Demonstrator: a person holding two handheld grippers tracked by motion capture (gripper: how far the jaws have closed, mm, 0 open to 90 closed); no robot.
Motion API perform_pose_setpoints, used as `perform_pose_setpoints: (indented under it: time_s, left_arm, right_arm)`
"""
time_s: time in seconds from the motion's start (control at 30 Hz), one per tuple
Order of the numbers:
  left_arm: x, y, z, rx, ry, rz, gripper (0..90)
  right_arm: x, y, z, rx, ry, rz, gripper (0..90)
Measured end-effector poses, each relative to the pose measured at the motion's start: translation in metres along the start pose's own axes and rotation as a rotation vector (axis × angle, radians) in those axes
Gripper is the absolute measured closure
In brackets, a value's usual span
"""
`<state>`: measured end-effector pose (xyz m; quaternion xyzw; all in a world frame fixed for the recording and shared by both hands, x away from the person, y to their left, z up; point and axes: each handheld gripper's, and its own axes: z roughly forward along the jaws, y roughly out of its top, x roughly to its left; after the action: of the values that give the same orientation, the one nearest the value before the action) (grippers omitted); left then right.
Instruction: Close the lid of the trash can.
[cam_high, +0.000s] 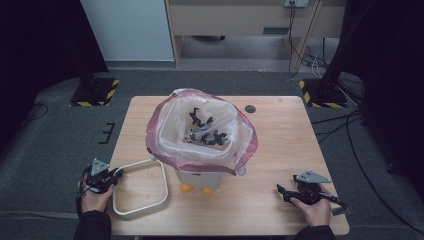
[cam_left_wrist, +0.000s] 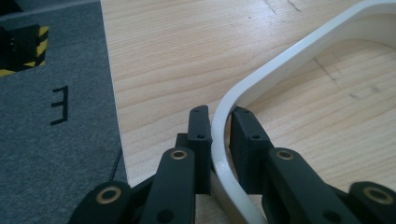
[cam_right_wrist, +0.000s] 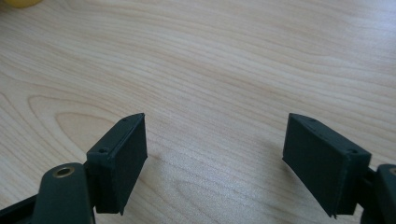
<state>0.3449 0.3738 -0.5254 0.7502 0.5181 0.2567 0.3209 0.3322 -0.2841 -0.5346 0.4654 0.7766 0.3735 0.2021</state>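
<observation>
A small white bin (cam_high: 200, 178) lined with a pink bag (cam_high: 159, 131) stands mid-table, with several black scraps (cam_high: 206, 134) inside. A white rounded-rectangle ring (cam_high: 163, 181) lies flat on the table at the front left. My left gripper (cam_high: 118, 173) is shut on the ring's left corner. In the left gripper view, the ring (cam_left_wrist: 299, 52) runs between the two jaws of that gripper (cam_left_wrist: 222, 116), which press on its bend. My right gripper (cam_high: 280, 190) rests low at the front right, open. In the right gripper view its jaws (cam_right_wrist: 215, 140) stand wide apart over bare wood.
The bin has yellow feet (cam_high: 186, 188), and one yellow foot (cam_right_wrist: 18, 2) shows in the right gripper view. A dark round disc (cam_high: 250, 108) lies at the table's back. Stands with striped bases (cam_high: 95, 92) and cables (cam_high: 340, 120) are on the floor around the table (cam_high: 280, 145).
</observation>
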Motion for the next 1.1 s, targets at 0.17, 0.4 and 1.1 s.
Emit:
perform_pose_setpoints:
  time_s: [0.17, 0.4, 1.1]
  left_arm:
    - [-0.002, 0.002, -0.002, 0.005, 0.014, -0.002, 79.5]
    - [0.002, 0.004, -0.025, -0.121, 0.001, -0.072, 80.0]
    - [0.008, 0.024, -0.099, -0.473, -0.055, -0.237, 80.3]
  right_arm:
    - [0.001, 0.001, 0.002, 0.04, 0.009, 0.001, 20.3]
    - [0.001, 0.0, 0.002, 0.043, 0.0, -0.003, 19.8]
    - [0.001, 0.002, 0.006, 0.06, -0.016, -0.018, 12.7]
